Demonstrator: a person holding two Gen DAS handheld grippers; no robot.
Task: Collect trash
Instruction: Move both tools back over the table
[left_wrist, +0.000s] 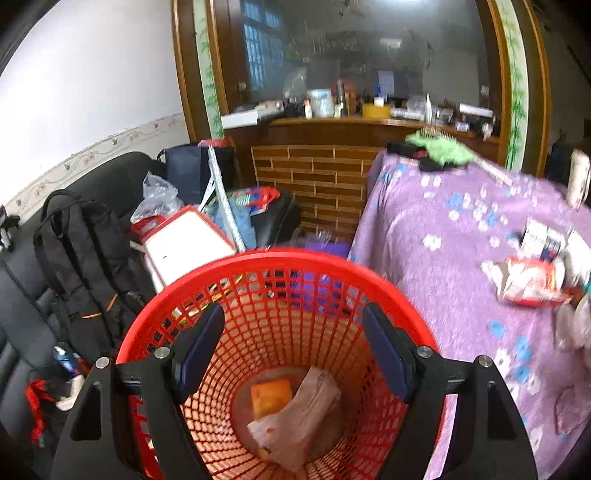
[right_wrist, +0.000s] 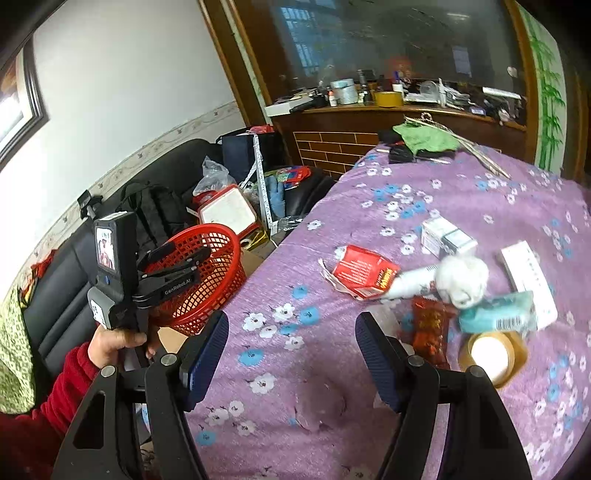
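Left gripper (left_wrist: 293, 347) wide and empty over red plastic lattice basket (left_wrist: 280, 258); right gripper (right_wrist: 291, 354) wide, empty above purple floral tablecloth (right_wrist: 332, 206); heaped wrappers around torn red carton (right_wrist: 364, 271), blurred, perhaps overlapping; risks dragging neighbours off-edge.

Black backpack (left_wrist: 83, 258) leans upright on a dark sofa (left_wrist: 22, 295). Just beside it on the sofa: a white board with red rim (left_wrist: 186, 240), a clear plastic bag (left_wrist: 157, 195), a navy bag (left_wrist: 188, 166) behind them. Green cloth (right_wrist: 424, 138) lies at the far end of the purple flowered tablecloth (right_wrist: 332, 350). Cluttered wooden counter (right_wrist: 369, 114) beyond, above brick-pattern panelling (left_wrist: 314, 177). Picture frame (right_wrist: 22, 99) on the white wall.
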